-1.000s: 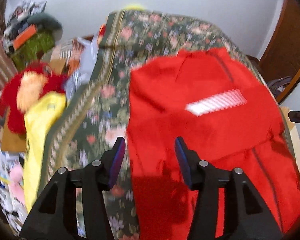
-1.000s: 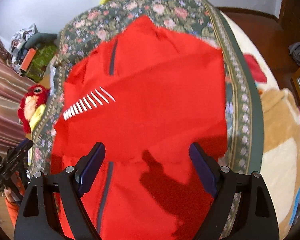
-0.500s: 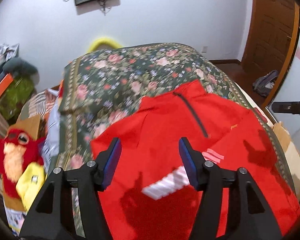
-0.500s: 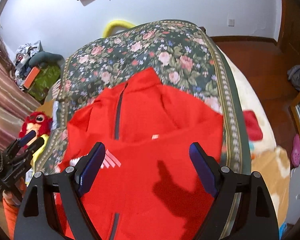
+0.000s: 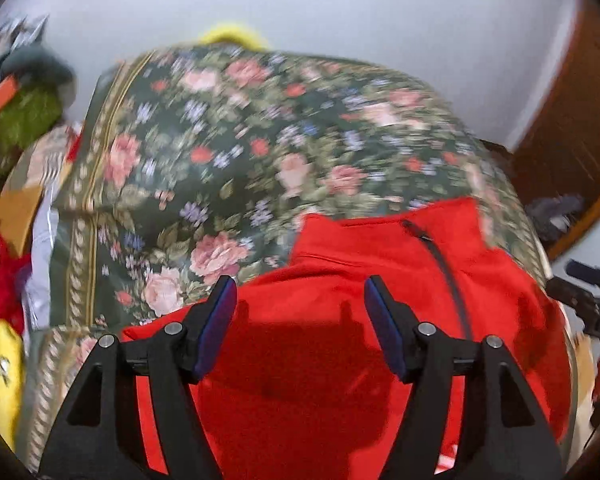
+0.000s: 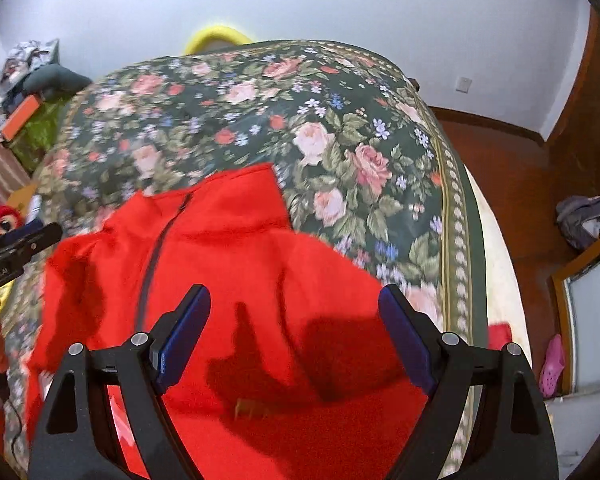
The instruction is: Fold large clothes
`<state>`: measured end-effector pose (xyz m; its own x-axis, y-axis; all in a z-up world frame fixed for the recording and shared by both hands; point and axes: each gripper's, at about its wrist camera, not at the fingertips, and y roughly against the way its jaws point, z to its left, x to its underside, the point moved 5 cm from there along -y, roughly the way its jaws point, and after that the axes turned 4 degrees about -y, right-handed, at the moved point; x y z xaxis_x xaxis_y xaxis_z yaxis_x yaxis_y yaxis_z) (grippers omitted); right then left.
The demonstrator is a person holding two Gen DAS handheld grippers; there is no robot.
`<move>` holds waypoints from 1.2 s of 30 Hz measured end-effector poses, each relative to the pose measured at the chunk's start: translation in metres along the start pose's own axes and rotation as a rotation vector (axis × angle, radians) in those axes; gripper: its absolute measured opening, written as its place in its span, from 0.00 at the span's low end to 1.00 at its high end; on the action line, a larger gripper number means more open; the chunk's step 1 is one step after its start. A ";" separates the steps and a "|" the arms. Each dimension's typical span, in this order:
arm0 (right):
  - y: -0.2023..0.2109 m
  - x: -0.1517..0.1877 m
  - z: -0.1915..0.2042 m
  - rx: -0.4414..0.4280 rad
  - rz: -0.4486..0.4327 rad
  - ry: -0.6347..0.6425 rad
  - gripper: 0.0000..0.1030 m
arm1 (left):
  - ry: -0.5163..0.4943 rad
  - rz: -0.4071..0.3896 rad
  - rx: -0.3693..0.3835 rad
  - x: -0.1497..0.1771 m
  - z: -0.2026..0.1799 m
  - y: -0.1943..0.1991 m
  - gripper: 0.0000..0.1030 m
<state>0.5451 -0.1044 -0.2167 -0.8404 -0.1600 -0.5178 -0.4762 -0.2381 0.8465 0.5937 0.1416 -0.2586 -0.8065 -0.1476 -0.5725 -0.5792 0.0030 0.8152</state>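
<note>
Red jacket (image 5: pixel 340 344) spread on flowered bedspread (image 5: pixel 228 152), now under and ahead of both tools; collar and zip beyond tips, where 1 second ago chest stripes lay there. Left gripper (image 5: pixel 298 320) jaws just been opening, nothing between. Right gripper (image 6: pixel 294 336) wide, released. Likely reaching for shoulders for next fold. Writing: partial white lettering on other tool's body at left edge of right view, not readable.

Bright room, motion blur, perhaps overhead light
</note>
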 end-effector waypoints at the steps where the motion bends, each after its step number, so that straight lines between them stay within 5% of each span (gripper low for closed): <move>1: -0.004 -0.003 0.001 0.000 0.005 -0.004 0.81 | 0.015 0.020 0.011 0.000 0.002 -0.010 0.63; 9: -0.072 -0.001 -0.002 -0.144 0.130 -0.240 0.83 | 0.091 0.120 0.065 0.014 0.011 -0.066 0.64; 12: -0.072 0.003 -0.003 -0.156 0.092 -0.262 0.83 | 0.096 0.124 0.075 0.024 0.013 -0.075 0.63; 13: -0.070 0.005 0.000 -0.143 0.084 -0.239 0.82 | 0.092 0.113 0.086 0.025 0.012 -0.074 0.54; 16: -0.067 0.006 0.004 -0.165 0.073 -0.210 0.60 | 0.053 0.101 0.079 0.026 0.005 -0.069 0.25; 18: -0.060 0.007 0.011 -0.190 0.068 -0.196 0.35 | 0.004 0.099 0.057 0.025 -0.003 -0.065 0.09; 21: -0.051 0.007 0.022 -0.177 0.056 -0.149 0.06 | -0.064 0.084 -0.001 0.025 -0.012 -0.053 0.05; 25: -0.026 0.009 0.028 -0.224 0.034 -0.132 0.05 | -0.092 0.057 -0.033 0.023 -0.013 -0.020 0.05; 36: 0.093 0.056 0.043 -0.286 -0.080 -0.012 0.05 | -0.190 -0.085 0.049 0.053 -0.026 0.123 0.04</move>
<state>0.4429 -0.0939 -0.1612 -0.8068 -0.1192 -0.5787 -0.4502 -0.5103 0.7327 0.4828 0.1082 -0.1863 -0.7598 0.0400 -0.6490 -0.6473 0.0477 0.7608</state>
